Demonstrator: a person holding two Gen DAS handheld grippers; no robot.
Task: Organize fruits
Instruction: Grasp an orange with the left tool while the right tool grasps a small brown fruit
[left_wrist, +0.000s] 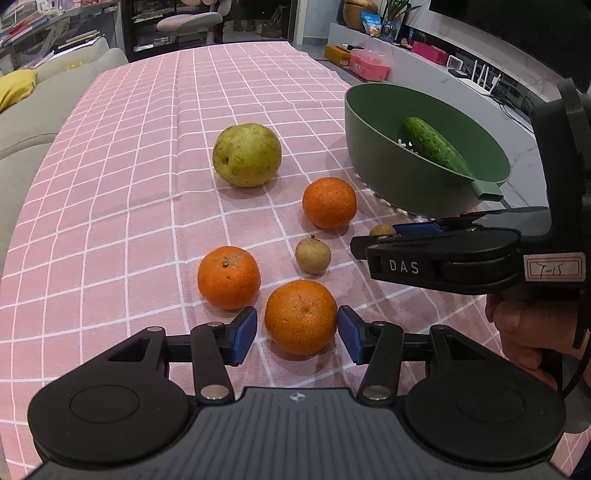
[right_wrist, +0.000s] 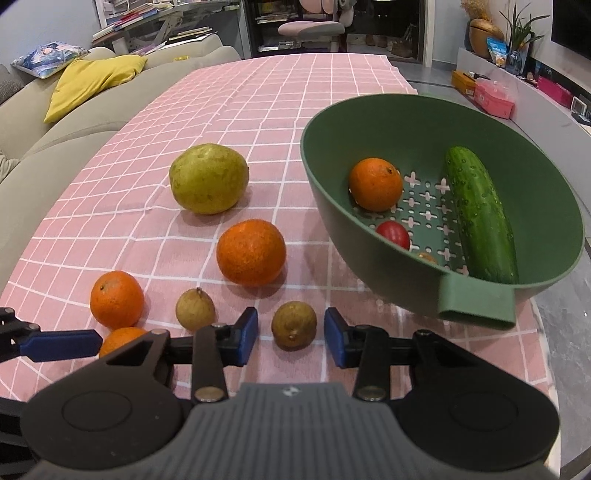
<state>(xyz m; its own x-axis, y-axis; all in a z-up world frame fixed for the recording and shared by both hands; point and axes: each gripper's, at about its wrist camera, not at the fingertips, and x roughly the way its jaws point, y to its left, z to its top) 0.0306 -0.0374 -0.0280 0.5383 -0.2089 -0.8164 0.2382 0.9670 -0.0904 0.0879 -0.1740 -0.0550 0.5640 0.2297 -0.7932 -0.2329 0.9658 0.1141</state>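
- The left gripper (left_wrist: 297, 334) is held spread, its blue ribbed pads flanking a dimpled, round orange (left_wrist: 301, 316); the right pad sits at the peel, while a thin gap is seen at the left pad.
- The right gripper (right_wrist: 291, 334) is likewise held spread, a small brown, rough-skinned fruit (right_wrist: 294, 325) being framed between its pads without being touched.
- A pink cloth with a white grid (left_wrist: 129, 206) is laid over the tabletop, creased in long folds.
- Just beyond the left gripper, a second orange (left_wrist: 228, 277) and a small tan round fruit (left_wrist: 313, 255) are found lying apart on the cloth.
- Farther on, a third orange (left_wrist: 329, 202) is seen near the bowl, and behind it a large yellow-green pear (left_wrist: 246, 155) with speckled skin.
- At the far right, a matte green plastic colander bowl (right_wrist: 476, 304) with cross-shaped holes and a tab handle is set on the tabletop.
- Within it are held a bumpy dark cucumber (right_wrist: 480, 214) leaning along the wall, an orange in the bowl (right_wrist: 376, 184), and a smooth red round fruit (right_wrist: 393, 235).
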